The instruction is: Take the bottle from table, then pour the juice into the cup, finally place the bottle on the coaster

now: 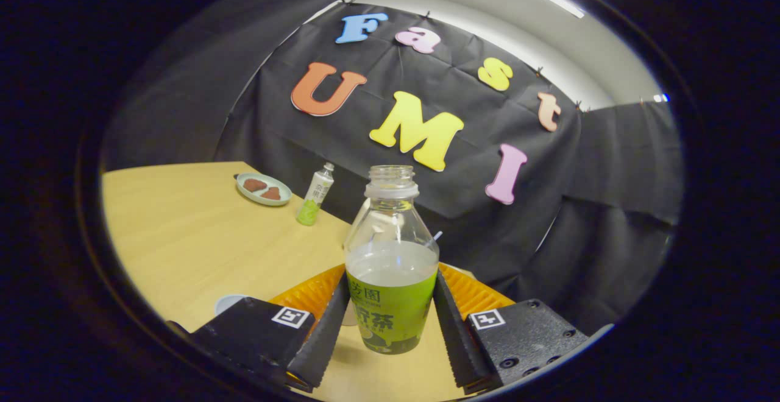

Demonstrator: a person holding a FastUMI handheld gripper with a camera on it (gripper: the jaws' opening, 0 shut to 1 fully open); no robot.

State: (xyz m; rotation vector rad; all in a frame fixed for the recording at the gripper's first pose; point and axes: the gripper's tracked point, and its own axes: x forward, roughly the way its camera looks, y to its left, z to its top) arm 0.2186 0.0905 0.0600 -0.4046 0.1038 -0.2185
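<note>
Right, here is how I read it.

Tool: my tool [391,323] sits at the bottom centre of the frame, and both fingers press against the label band of the bottle [390,268], one on each side, so I count it as gripped.

Bottle place: centre of the frame, between the fingers, its base looking slightly clear of the table [183,237], though I cannot be sure.

Bottle axis: long axis upright, neck and open mouth pointing up toward the cloth wall; no cap on it. Clear liquid fills it to about the top of the label.

Cup: I take the pale rim at the lower left, just beside the left finger, to be the cup [230,303]; most of it is hidden by the tool.

Step in hand: carrying the bottle to the cup, I judge.

How to do it well: I would hold the grip firm, keep the bottle vertical on the way across, bring the mouth over the cup, then tilt slowly.

Elsewhere: a small plate [263,189] and a slim bottle [315,198] stand at the upper left, well apart.
</note>
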